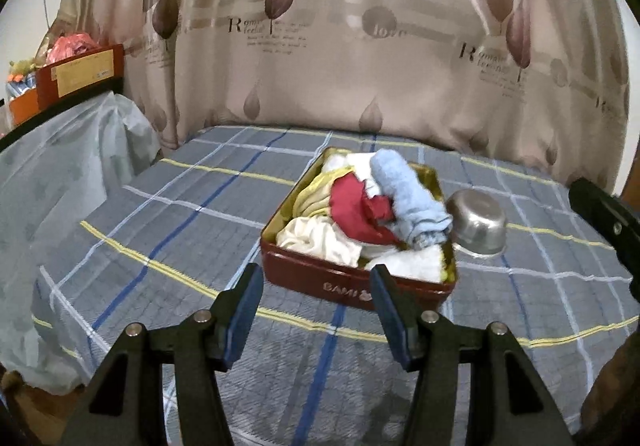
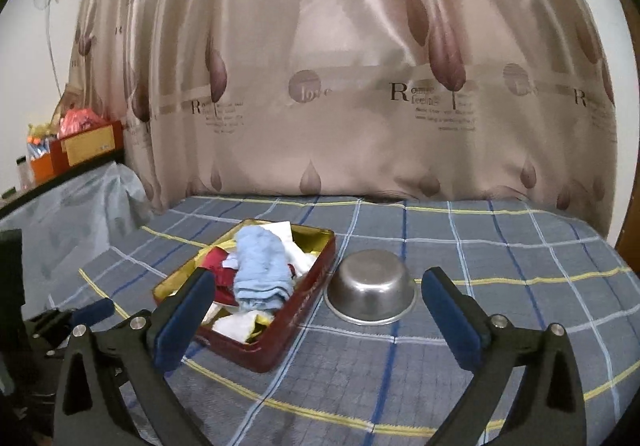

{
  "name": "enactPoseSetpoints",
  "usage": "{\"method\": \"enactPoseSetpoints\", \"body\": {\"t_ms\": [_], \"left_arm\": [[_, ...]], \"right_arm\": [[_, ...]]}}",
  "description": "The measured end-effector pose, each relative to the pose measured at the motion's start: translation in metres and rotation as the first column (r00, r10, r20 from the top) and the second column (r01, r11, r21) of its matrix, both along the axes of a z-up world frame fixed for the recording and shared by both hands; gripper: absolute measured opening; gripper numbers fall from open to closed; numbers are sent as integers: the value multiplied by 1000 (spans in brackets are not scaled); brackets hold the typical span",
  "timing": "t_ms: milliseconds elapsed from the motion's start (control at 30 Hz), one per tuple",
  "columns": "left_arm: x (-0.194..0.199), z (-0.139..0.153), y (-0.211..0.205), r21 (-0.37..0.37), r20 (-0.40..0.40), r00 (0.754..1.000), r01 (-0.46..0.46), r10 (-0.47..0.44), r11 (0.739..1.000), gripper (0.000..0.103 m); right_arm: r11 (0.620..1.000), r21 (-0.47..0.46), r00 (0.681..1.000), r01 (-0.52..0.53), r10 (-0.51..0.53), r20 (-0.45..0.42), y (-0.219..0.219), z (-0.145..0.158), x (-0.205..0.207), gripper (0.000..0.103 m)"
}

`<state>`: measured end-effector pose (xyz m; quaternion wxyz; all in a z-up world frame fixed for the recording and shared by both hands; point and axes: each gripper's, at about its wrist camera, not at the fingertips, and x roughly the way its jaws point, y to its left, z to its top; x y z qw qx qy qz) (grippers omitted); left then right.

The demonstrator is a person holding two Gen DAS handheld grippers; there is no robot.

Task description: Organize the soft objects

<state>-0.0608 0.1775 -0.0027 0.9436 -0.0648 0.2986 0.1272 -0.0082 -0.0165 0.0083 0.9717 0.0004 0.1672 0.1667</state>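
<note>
A dark red tin box [image 1: 344,280] [image 2: 296,320] with a gold inside stands on the plaid bed. It holds a light blue cloth [image 1: 412,197] [image 2: 260,270], a red cloth [image 1: 352,209] [image 2: 218,266], a white cloth [image 1: 320,242] [image 2: 236,326] and a yellow-edged cloth [image 1: 312,201]. My left gripper [image 1: 316,276] is open and empty, just in front of the box. My right gripper [image 2: 320,282] is open and empty, in front of the box and the bowl. The left gripper also shows in the right wrist view [image 2: 92,312].
A steel bowl [image 1: 478,224] [image 2: 372,290] lies upside down right of the box. A beige leaf-print curtain [image 1: 360,45] hangs behind the bed. A plastic-covered ledge [image 1: 60,173] with orange and red boxes [image 1: 76,73] is at left. The plaid bedsheet [image 1: 160,246] stretches around.
</note>
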Motion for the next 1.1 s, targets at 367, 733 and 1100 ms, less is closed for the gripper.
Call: {"method": "enactPoseSetpoints", "body": {"t_ms": [367,733,1100], "left_arm": [[-16,13,1,-18,145,989,-14,17,1000,57],[-16,25,-19,80,127,991,39,-49,996,57],[-10,23,-30,118,56,996,62,-69,991,57]], "right_arm": [[1000,-16,997,4,-3,72,2,-6,-26,102],[998,-37,997,41,-39,73,0,-3,-28,102],[998,-36,996,53,-51,72,-6,-3,-29,102]]}}
